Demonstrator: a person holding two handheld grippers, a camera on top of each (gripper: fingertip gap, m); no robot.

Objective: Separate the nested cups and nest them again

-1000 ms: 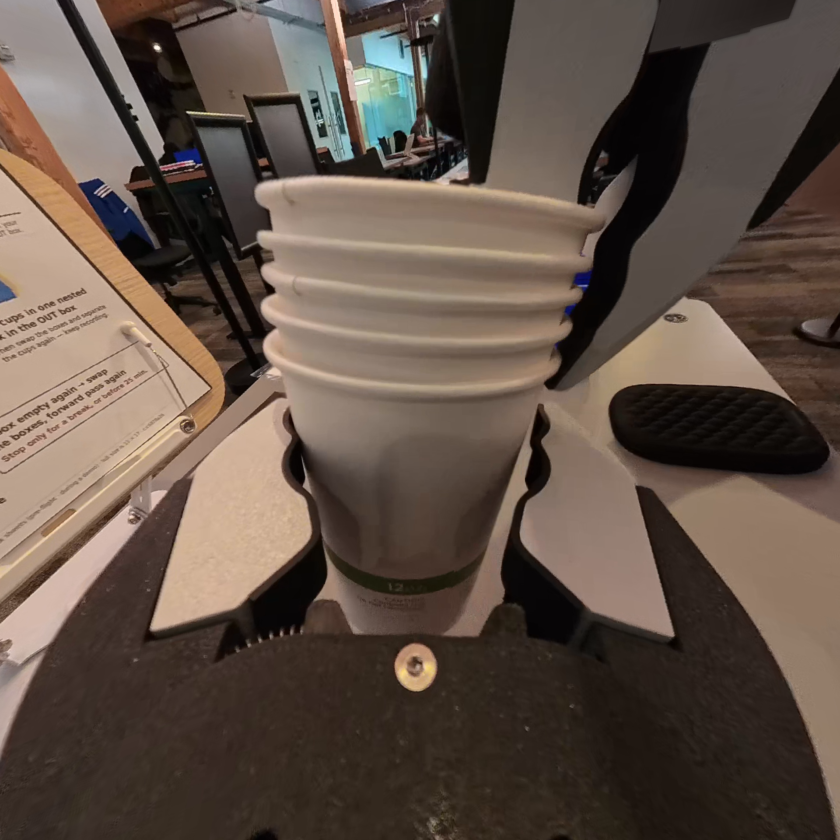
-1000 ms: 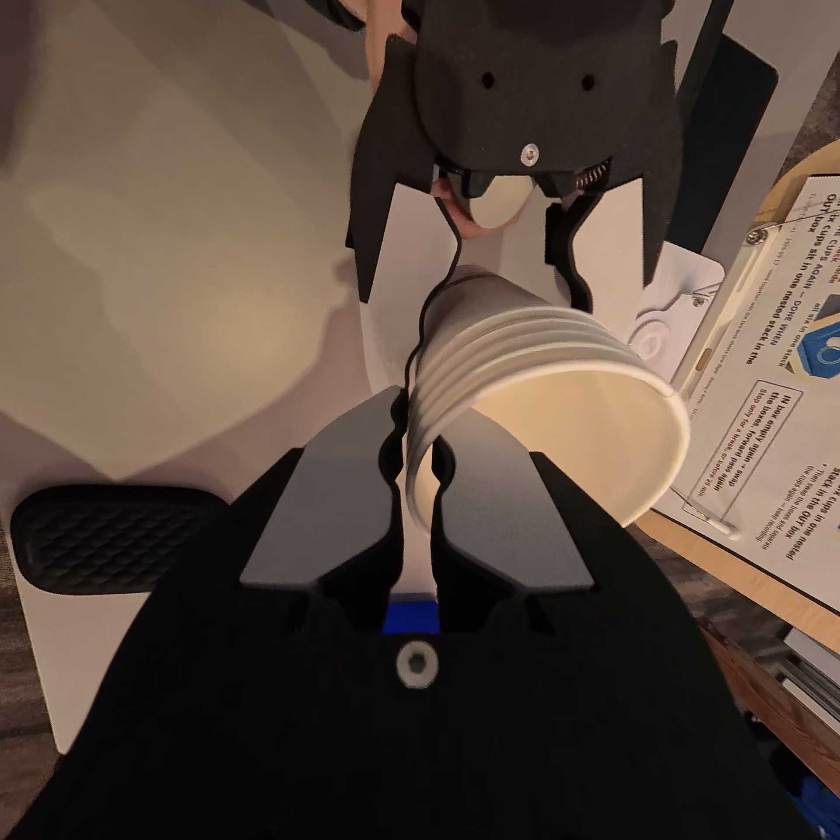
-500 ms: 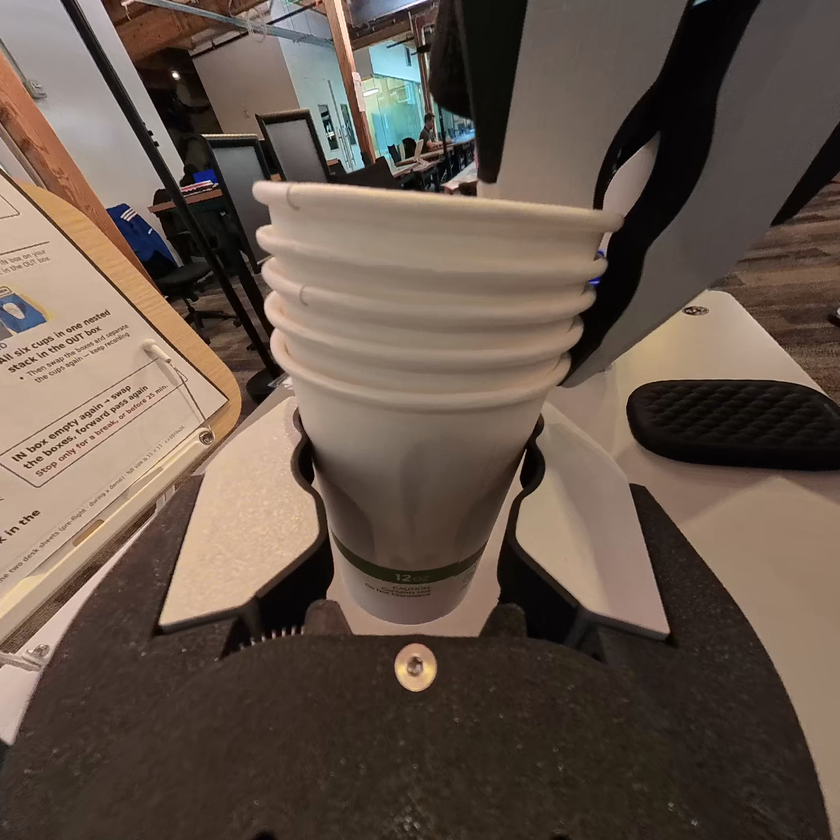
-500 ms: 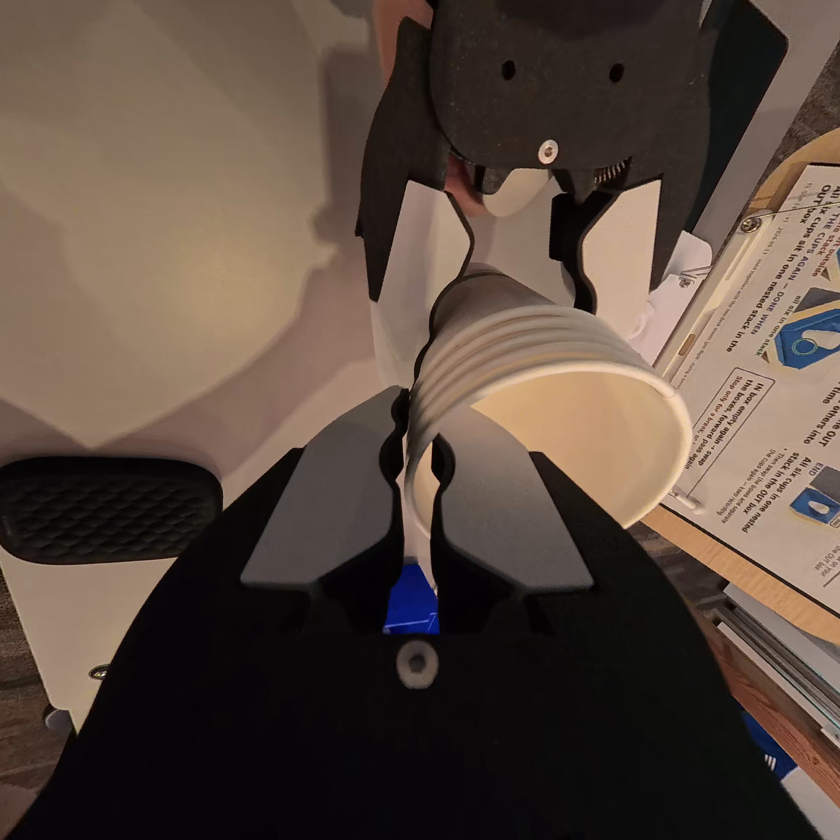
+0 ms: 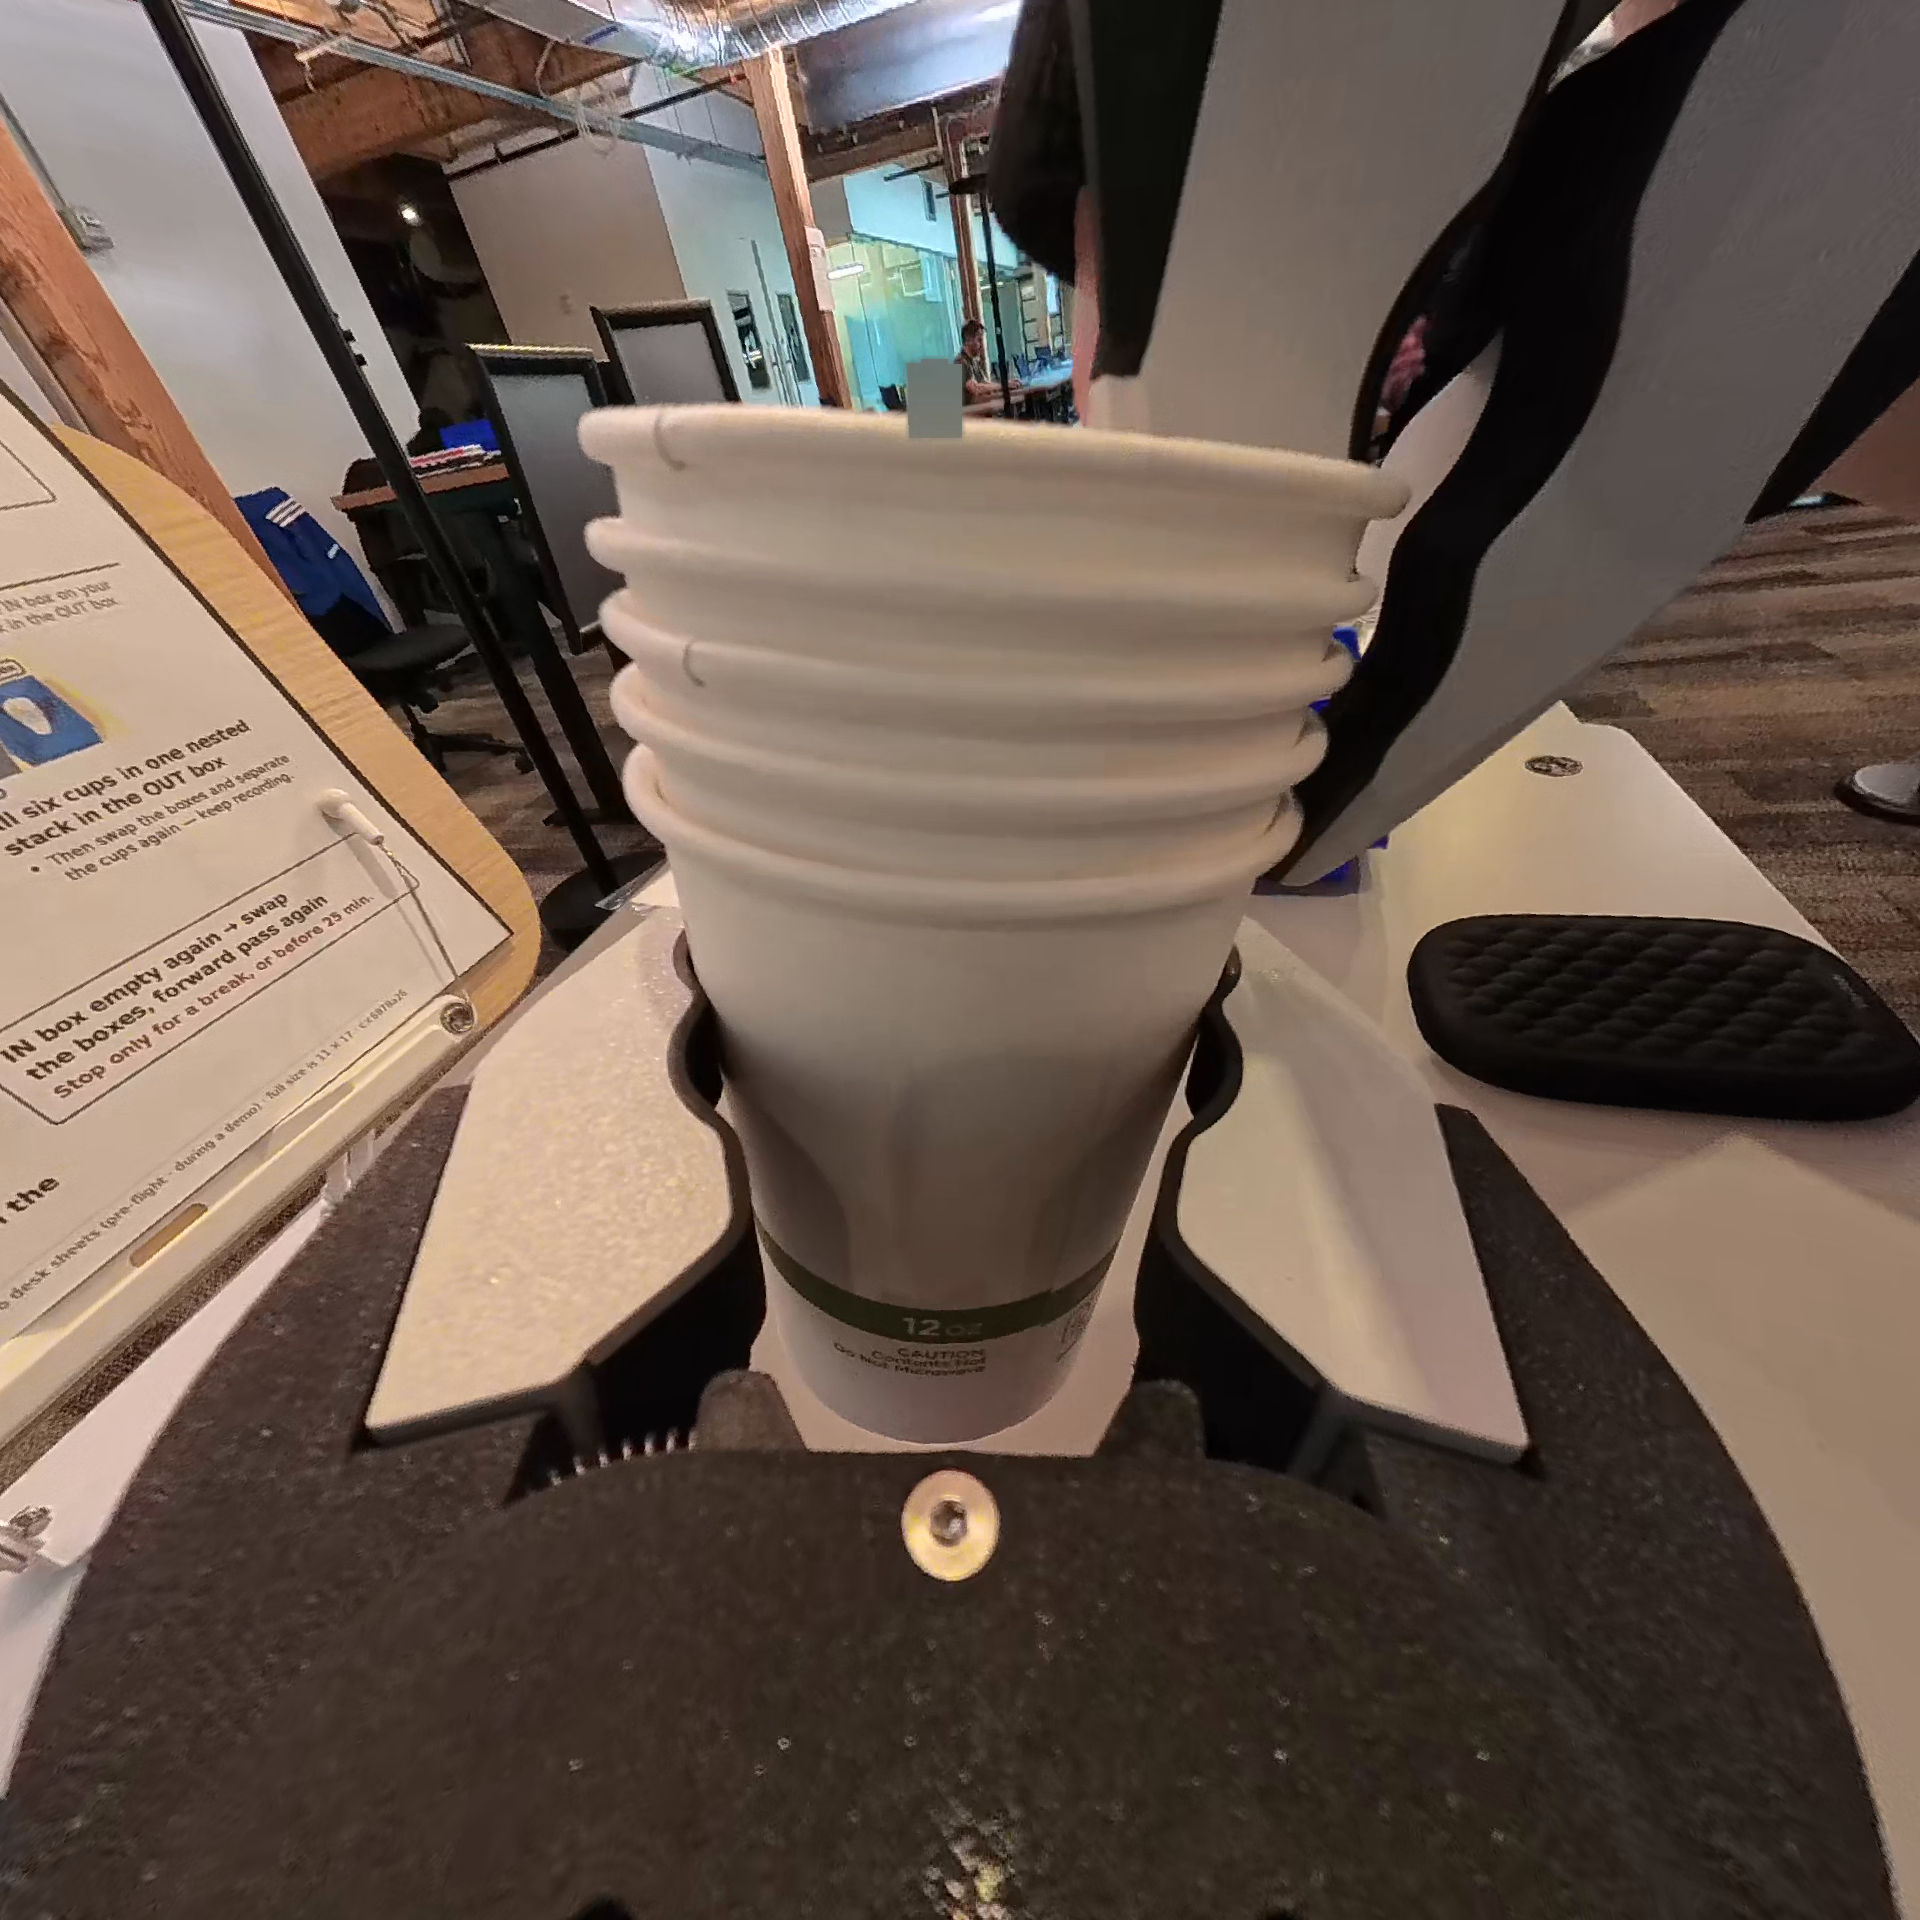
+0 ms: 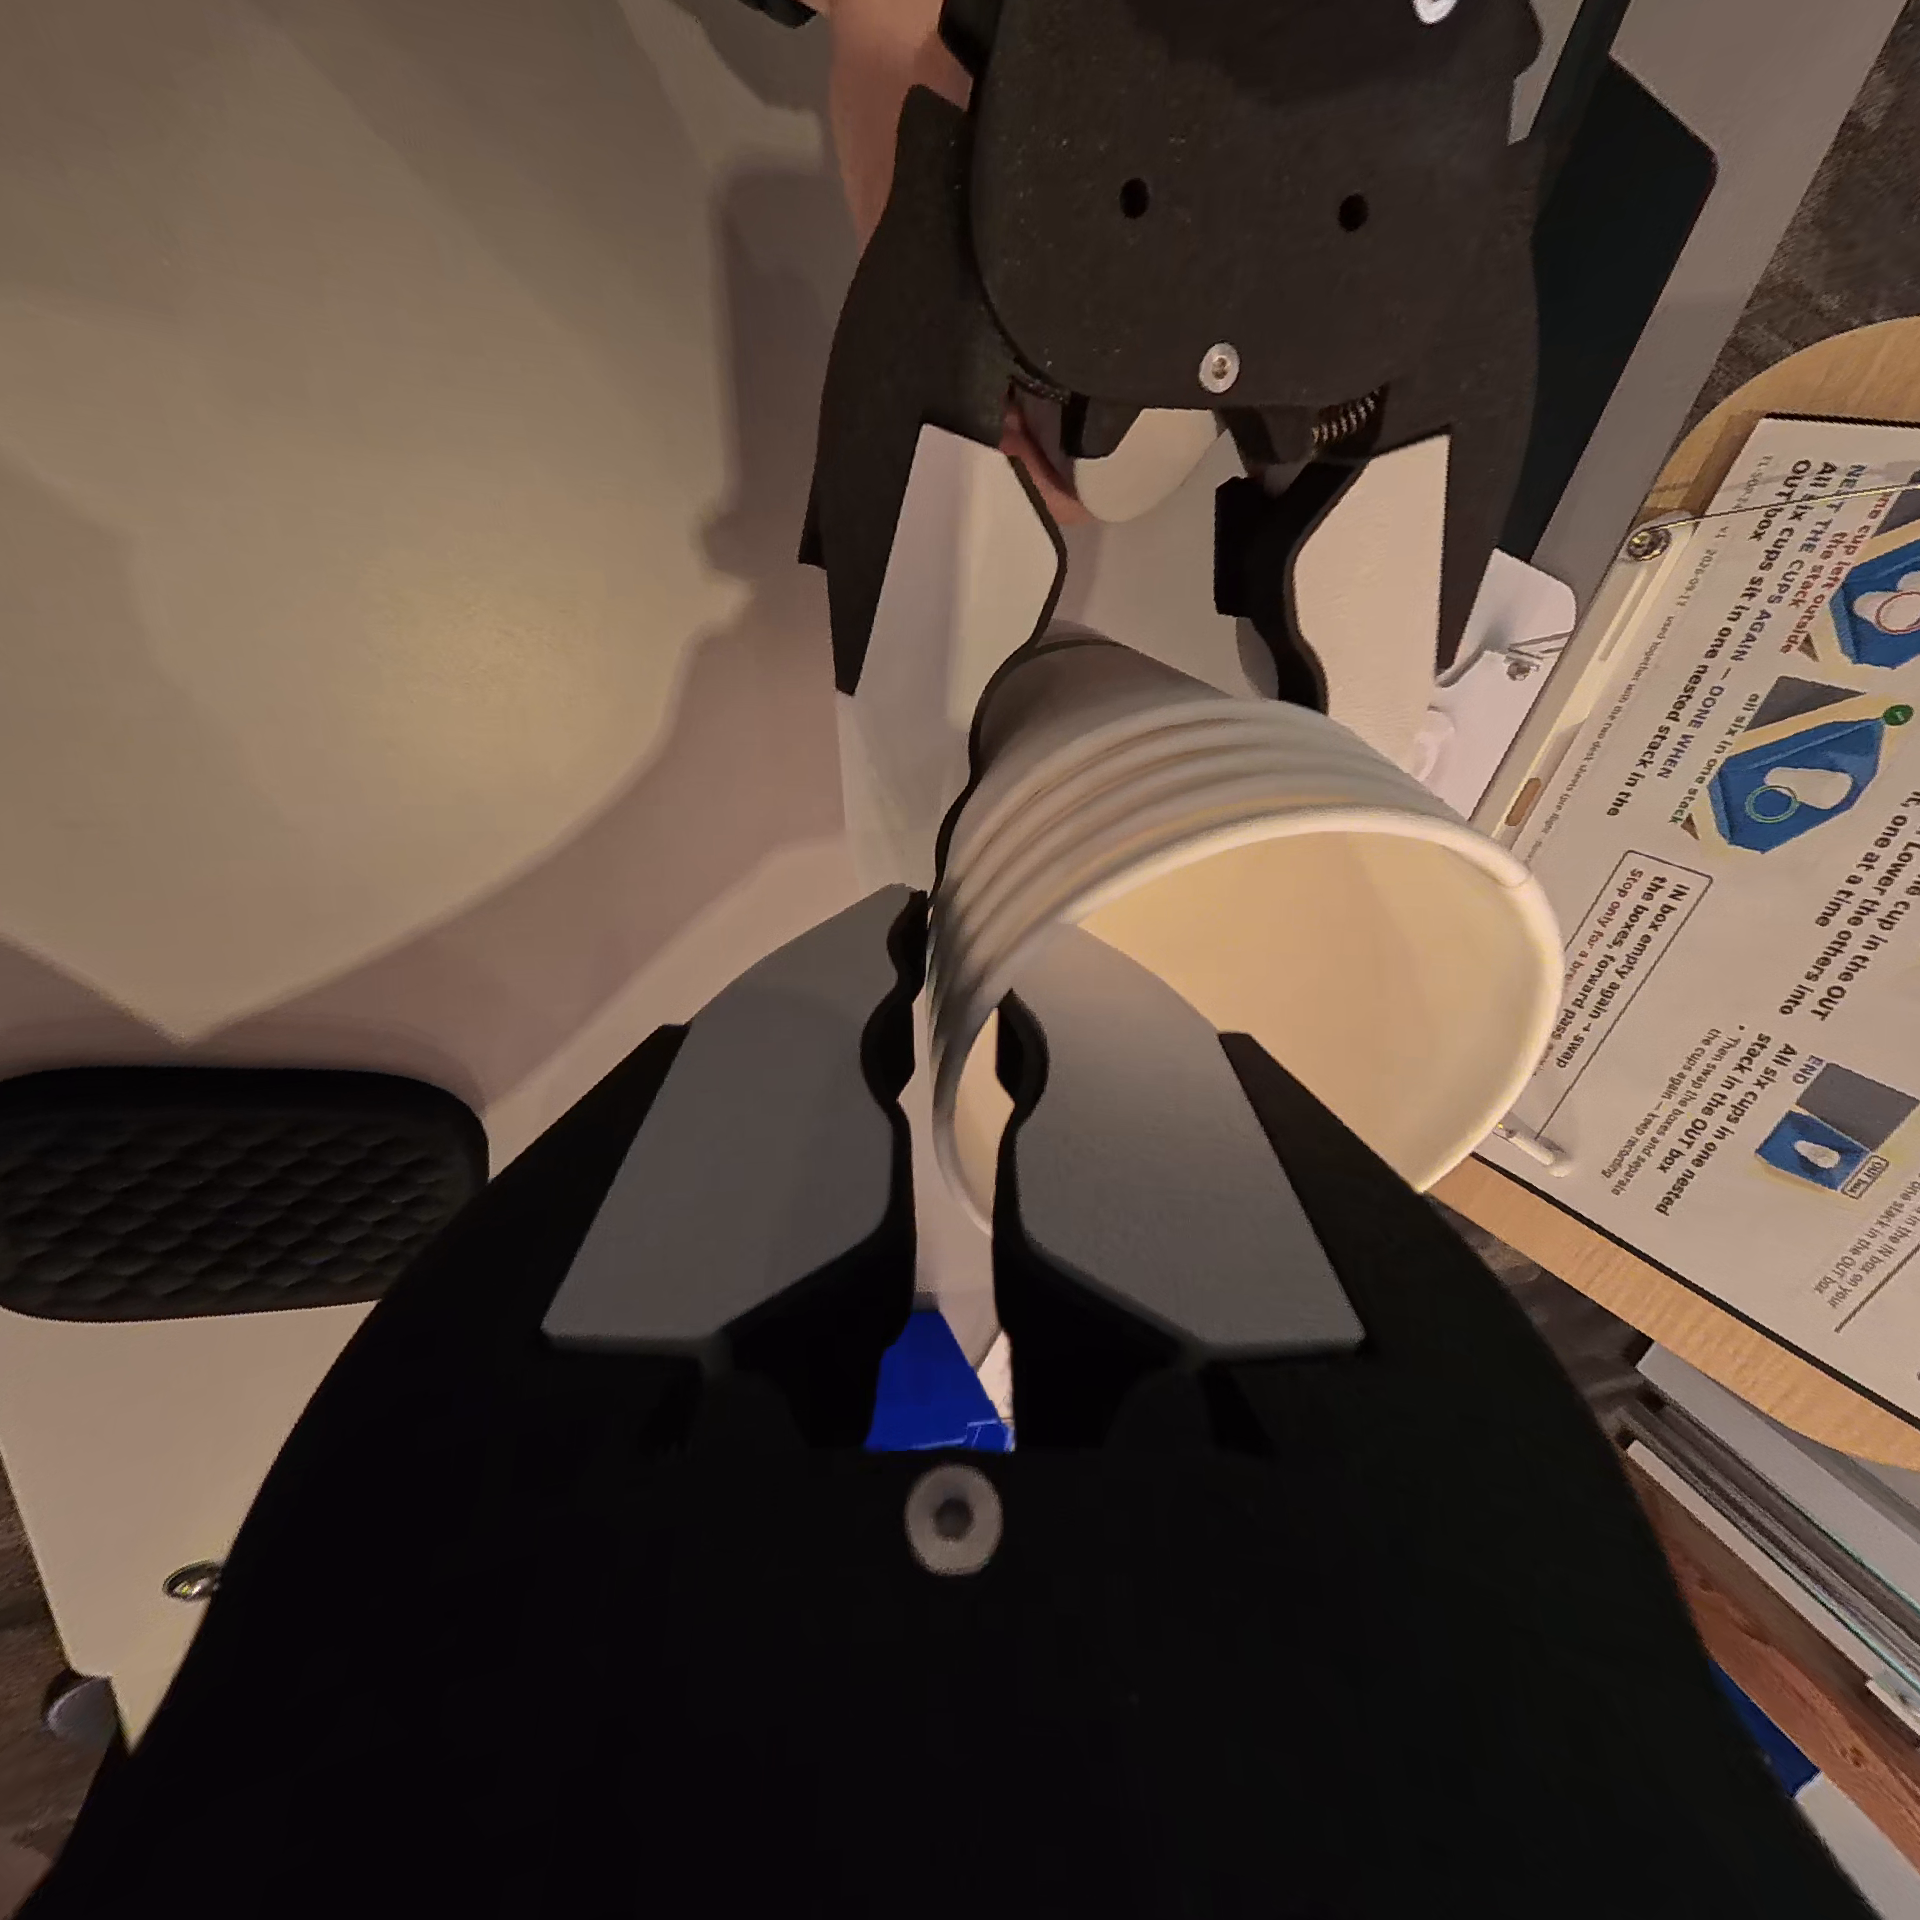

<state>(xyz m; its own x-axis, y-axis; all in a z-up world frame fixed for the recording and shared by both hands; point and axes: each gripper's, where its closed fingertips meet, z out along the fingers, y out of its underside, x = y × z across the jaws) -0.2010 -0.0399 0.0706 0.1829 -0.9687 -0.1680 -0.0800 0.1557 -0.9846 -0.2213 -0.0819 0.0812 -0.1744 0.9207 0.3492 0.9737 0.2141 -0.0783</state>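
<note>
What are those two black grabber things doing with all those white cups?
A person holds a gripper in each hand. The left gripper squeezes the lower body of a stack of white paper cups, five rims showing, lifted off the white table. The right gripper pinches the rim of the top cup, probably to pull it free. No cup has been separated yet. A black pad lies nearby.
</note>
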